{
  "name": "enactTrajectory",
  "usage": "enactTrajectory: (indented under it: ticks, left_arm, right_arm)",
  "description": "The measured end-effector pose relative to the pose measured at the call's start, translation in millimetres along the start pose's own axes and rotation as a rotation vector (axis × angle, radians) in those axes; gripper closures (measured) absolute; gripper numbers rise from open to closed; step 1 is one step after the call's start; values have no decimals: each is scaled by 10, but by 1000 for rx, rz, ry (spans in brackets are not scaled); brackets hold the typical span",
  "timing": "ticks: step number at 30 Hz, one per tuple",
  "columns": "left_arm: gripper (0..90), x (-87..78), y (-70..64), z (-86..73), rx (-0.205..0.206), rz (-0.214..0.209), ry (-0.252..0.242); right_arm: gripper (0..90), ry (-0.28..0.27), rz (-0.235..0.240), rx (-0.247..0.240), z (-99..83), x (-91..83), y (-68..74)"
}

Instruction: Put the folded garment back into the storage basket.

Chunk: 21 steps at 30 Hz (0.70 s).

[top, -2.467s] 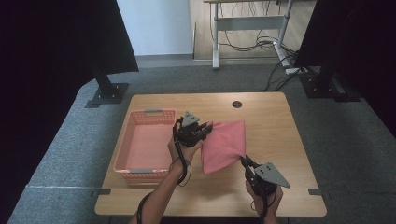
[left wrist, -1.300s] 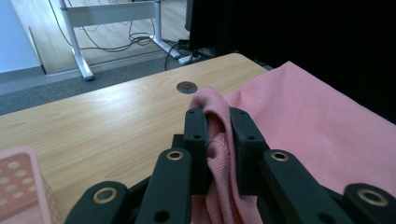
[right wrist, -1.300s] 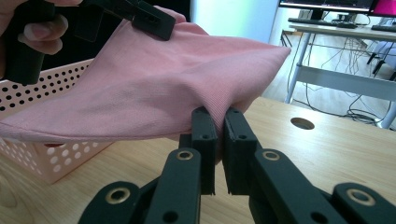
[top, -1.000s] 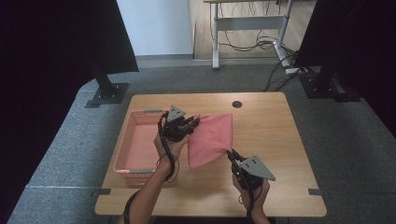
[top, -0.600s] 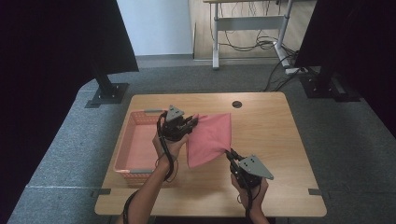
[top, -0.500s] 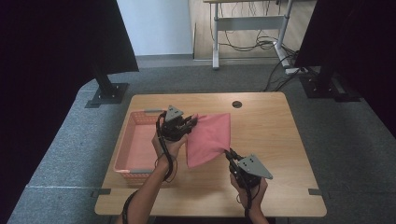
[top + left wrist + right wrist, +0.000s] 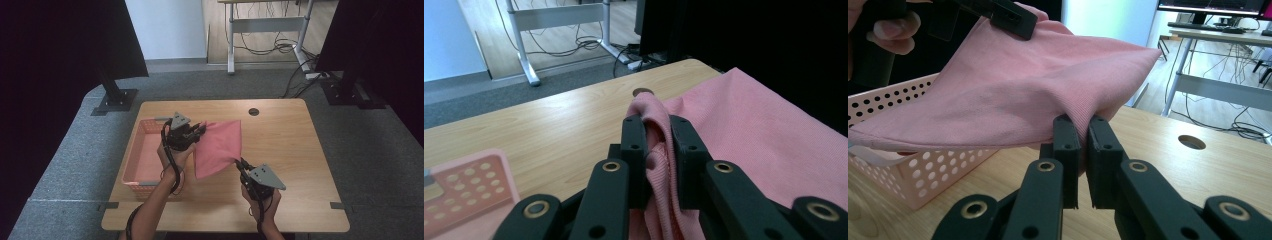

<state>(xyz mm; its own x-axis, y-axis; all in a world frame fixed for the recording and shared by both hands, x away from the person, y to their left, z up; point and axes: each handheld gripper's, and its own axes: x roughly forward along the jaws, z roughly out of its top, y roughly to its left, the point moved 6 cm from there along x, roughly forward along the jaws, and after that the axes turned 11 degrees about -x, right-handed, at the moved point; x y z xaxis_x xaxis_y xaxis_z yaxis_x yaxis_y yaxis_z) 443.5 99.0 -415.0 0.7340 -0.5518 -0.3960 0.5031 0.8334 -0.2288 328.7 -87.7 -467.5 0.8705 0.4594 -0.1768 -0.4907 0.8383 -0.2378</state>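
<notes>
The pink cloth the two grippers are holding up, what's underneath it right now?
Under the pink cloth, the right gripper view shows bare wooden table and the pink basket at its far side. The cloth covers part of the basket's rim, and the basket's inside cannot be seen from there.

Each gripper [image 7: 656, 145] [image 7: 1078, 132] has two black jaws with brass-ringed pivot screws behind them; a grey triangular plate [image 7: 268, 176] sits on top.

An office or lab: grey carpet [image 7: 70, 165], a cabled desk frame [image 7: 265, 25], black screens [image 7: 370, 40].
</notes>
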Motion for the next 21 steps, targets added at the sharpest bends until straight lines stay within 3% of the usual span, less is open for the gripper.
enactTrajectory:
  ticks: [21]
  left_arm:
    - [778,-192,214,43,-1,39,-5]
  right_arm:
    - [849,-2,31,-4,91,168,159]
